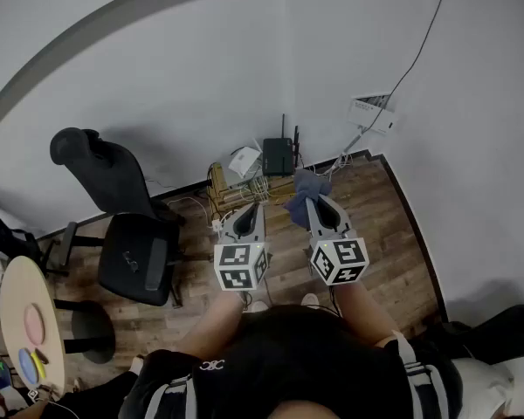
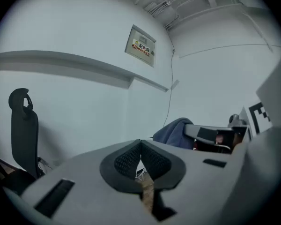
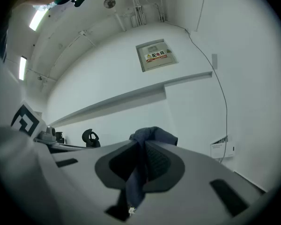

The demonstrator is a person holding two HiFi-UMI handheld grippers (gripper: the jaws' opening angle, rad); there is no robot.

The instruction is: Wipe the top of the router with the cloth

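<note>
Two tongs: right tongs (image 1: 313,199) pinch one cloth (image 1: 303,185); left tongs (image 1: 252,206) closed, empty; one router (image 1: 278,155) beyond.

Dark blue cloth (image 1: 304,188), black router (image 1: 278,156), black office chair (image 1: 135,251), brown wood-plank floor (image 1: 393,251), white walls (image 1: 201,77)

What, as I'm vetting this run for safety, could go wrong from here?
The cloth is pinched by only a narrow fold in the right gripper; it may slip out during wiping. The router sits in the corner beside loose cables; a firm push might shift it or snag a cable.
</note>
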